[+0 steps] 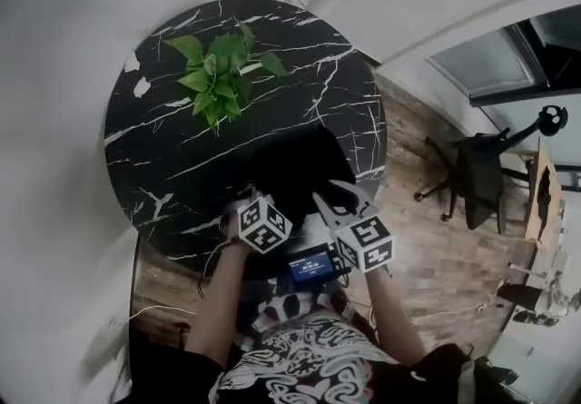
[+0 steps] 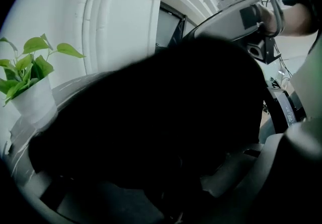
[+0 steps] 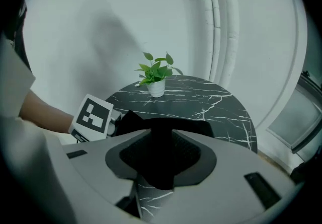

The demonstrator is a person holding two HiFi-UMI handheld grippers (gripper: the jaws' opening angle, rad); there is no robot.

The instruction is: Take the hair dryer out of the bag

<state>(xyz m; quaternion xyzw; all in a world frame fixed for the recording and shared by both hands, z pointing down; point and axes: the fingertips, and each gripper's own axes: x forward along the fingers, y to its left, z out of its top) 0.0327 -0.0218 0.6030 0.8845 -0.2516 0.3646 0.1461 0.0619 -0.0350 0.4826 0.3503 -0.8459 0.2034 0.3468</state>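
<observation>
Bag (image 1: 292,166) on marble table (image 1: 163,152), potted plant (image 1: 218,75) behind, chair (image 1: 477,180) aside

Head view steeply down on the table (image 1: 300,75), left gripper view behind its fingers (image 2: 297,162), pressed against the bag (image 2: 151,127), right gripper view farther back, plant (image 3: 156,74) beyond the fingertips in all three.

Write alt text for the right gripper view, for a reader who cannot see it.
Black fabric of a bag lies between the right gripper's grey fingers. Beyond, the bag rests on a round black marble table with a small potted plant against a white wall.
</observation>
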